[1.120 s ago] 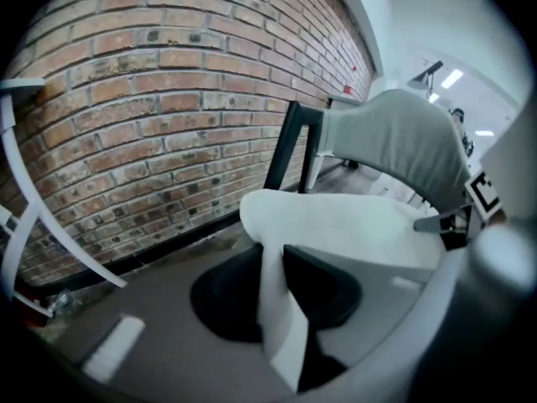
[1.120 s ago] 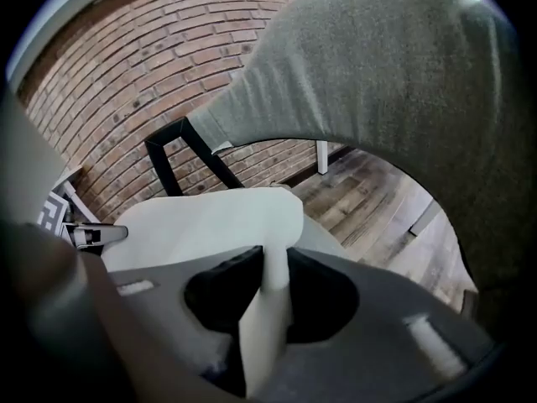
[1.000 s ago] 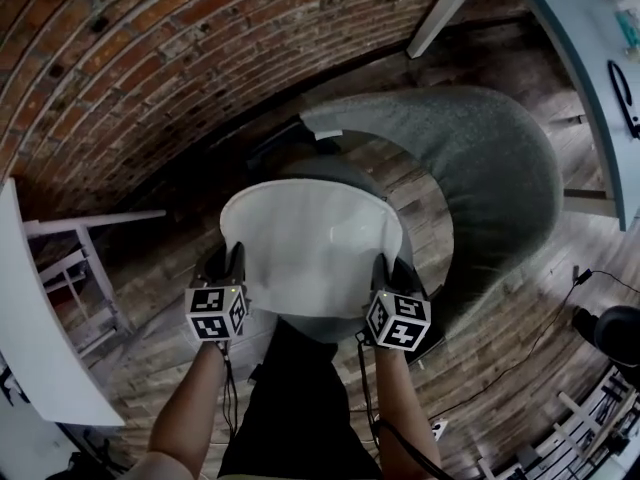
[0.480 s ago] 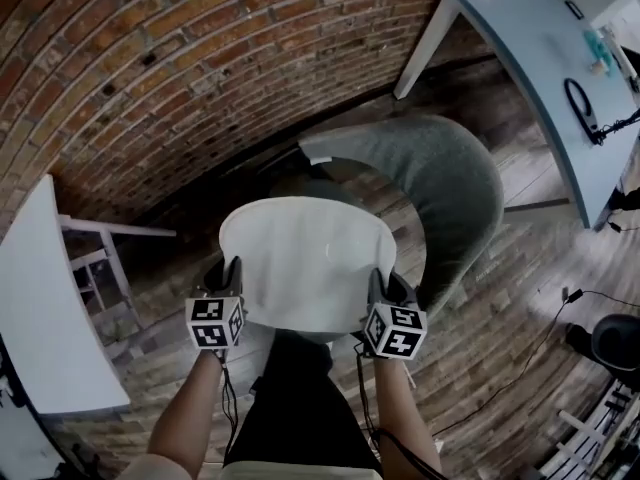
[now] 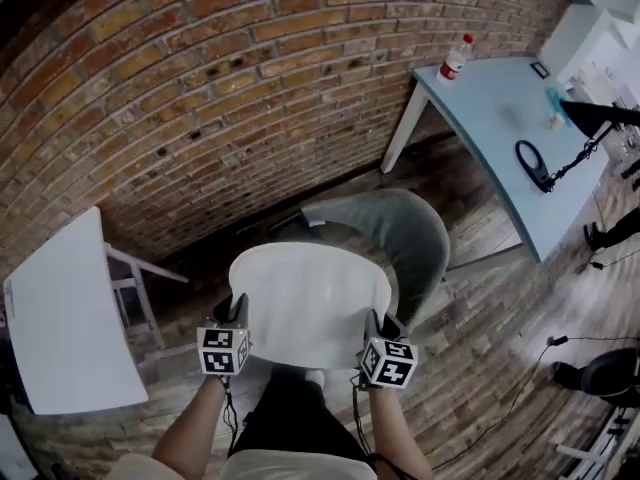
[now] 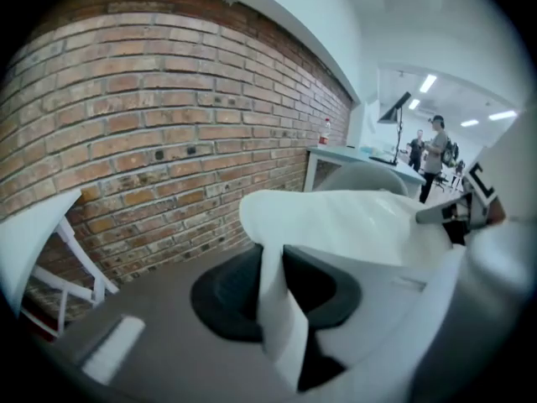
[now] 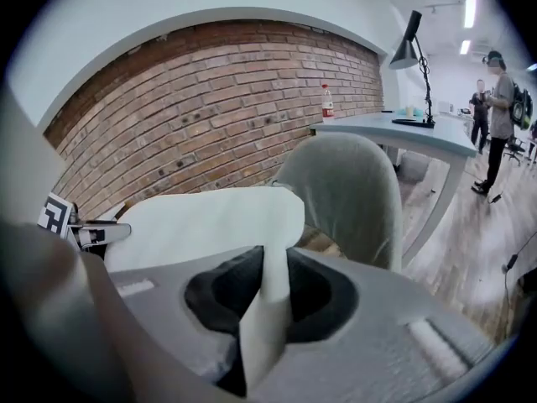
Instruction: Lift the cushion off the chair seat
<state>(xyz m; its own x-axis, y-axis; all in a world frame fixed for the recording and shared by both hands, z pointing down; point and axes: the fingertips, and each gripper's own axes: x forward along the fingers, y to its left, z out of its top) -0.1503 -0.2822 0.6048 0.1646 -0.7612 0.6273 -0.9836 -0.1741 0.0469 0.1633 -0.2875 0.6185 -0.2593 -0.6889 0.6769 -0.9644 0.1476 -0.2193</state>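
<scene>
A flat white cushion [image 5: 308, 303] hangs in the air above the grey chair [image 5: 405, 234], clear of its seat. My left gripper [image 5: 236, 313] is shut on the cushion's near left edge, and my right gripper [image 5: 376, 324] is shut on its near right edge. In the left gripper view the cushion [image 6: 336, 225] spreads out to the right, and a fold of its edge is pinched between the jaws. In the right gripper view the cushion [image 7: 201, 221] spreads out to the left, with the chair's grey back [image 7: 348, 191] behind it.
A brick wall [image 5: 200, 108] curves behind the chair. A light blue table [image 5: 500, 128] with a bottle [image 5: 455, 60] and a black lamp stands at the right. A white table [image 5: 65, 313] is at the left. People stand far off in the room [image 7: 501, 116].
Both grippers have risen with the cushion, which has come up off the chair seat. The chair now looks smaller and farther below.
</scene>
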